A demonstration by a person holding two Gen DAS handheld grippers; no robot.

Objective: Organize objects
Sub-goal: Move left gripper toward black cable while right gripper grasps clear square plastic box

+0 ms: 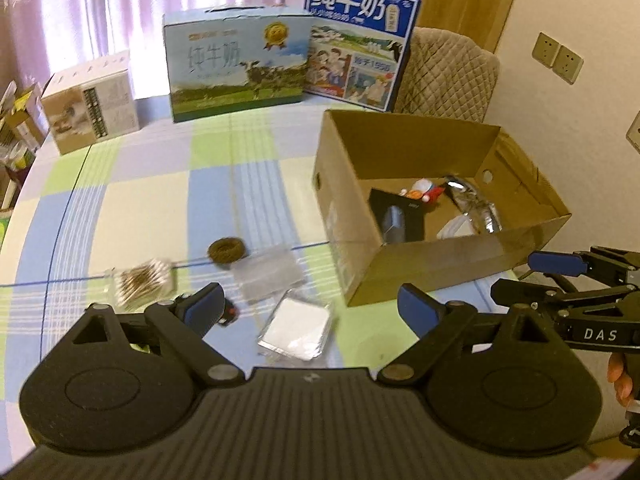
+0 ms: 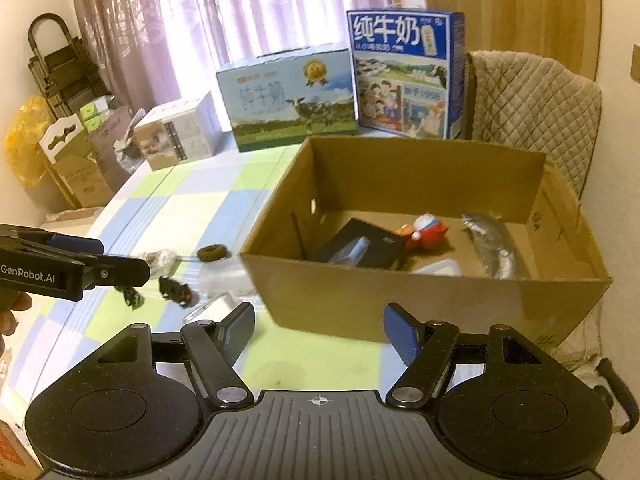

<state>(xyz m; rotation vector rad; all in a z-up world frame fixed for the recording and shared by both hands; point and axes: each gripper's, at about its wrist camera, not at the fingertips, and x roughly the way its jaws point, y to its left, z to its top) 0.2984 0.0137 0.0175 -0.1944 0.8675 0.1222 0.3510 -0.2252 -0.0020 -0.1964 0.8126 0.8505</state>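
Note:
My left gripper (image 1: 312,306) is open above the checked tablecloth, nothing between its fingers. Just under it lie a silver foil packet (image 1: 296,330), a clear bag (image 1: 268,274) and a small black toy car (image 1: 228,314). Farther left sit a brown ring (image 1: 227,251) and a cotton swab box (image 1: 142,280). My right gripper (image 2: 320,324) is open and empty before the cardboard box (image 2: 400,304). Inside that box lie a black case (image 2: 360,248), a red and white toy figure (image 2: 426,234), a silver pouch (image 2: 494,246) and a white item (image 2: 438,268).
Two milk cartons (image 1: 236,68) (image 1: 360,44) and a smaller white box (image 1: 92,108) stand along the table's far edge. A quilted chair (image 2: 532,108) is behind the cardboard box. Cartons and a yellow bag (image 2: 24,136) crowd the floor at left.

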